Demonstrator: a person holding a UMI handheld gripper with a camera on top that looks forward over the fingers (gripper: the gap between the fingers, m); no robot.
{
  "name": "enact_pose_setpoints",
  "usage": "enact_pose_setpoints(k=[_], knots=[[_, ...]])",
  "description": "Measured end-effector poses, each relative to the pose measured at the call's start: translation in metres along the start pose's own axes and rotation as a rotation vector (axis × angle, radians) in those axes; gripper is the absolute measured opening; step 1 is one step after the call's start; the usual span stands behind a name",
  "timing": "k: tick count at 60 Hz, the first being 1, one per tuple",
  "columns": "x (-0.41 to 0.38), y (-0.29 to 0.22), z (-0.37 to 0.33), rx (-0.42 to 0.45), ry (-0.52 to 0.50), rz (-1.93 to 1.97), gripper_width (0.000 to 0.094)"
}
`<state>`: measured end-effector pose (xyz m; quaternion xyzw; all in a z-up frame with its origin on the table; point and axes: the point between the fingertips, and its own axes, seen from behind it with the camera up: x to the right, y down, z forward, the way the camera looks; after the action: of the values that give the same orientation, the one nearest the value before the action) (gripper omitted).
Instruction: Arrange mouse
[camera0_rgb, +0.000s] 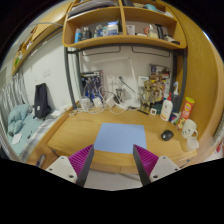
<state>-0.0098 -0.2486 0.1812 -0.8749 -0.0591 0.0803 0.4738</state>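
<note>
A small dark mouse (167, 134) lies on the wooden desk (85, 132), just to the right of a light blue mouse mat (120, 138). My gripper (114, 160) hovers well short of the desk, centred in front of the mat, with the mouse ahead and to the right of the right finger. Its two purple pads (82, 158) stand wide apart and hold nothing.
Bottles and a white figure (186, 128) crowd the desk's right side. Cables, boxes and small items line the back wall (110, 95). A shelf (120, 40) with books hangs above. A chair with a dark bag (42, 100) stands at the left.
</note>
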Motion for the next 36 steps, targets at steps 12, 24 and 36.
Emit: enact_pose_setpoints(k=[12, 24, 36], knots=[[0.075, 0.043, 0.026, -0.075, 0.116, 0.064, 0.0779], [0.181, 0.085, 0.036, -0.159, 0.271, 0.135, 0.0776], [0.261, 0.1, 0.065, -0.195, 0.351, 0.173, 0.0766]])
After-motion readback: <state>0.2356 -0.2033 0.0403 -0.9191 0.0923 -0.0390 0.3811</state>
